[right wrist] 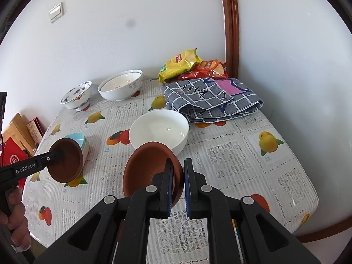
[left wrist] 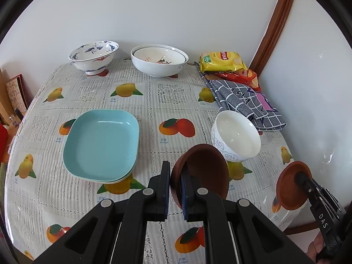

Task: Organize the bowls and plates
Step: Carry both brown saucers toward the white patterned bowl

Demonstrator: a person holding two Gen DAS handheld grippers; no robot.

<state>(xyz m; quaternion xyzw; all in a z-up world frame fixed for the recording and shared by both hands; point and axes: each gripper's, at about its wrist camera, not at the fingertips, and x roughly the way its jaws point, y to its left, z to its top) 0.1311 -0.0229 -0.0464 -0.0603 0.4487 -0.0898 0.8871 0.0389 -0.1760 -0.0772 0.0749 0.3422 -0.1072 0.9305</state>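
Left gripper (left wrist: 176, 187) clamped on rim of a small brown saucer (left wrist: 202, 171), held tilted on edge above the table (left wrist: 39, 198). Right gripper (right wrist: 178, 187) likewise pinched on rim of a second brown saucer (right wrist: 149, 167), also tilted and off the cloth. In the left wrist view, that second saucer (left wrist: 290, 189) at far right with the other tool's fingers across it.

On the fruit-print tablecloth: stack of turquoise square plates (left wrist: 101, 145) at left; white bowl with floral outline (left wrist: 235, 138) just beyond the held saucers. Along the wall, a blue-and-red crane-pattern footed bowl (left wrist: 94, 55) beside two nested white bowls (left wrist: 159, 60). Far right corner: yellow chip bag (left wrist: 222, 61) over a red chip bag (left wrist: 244, 77), folded grey checked cloth (left wrist: 244, 103) in front, touching them.
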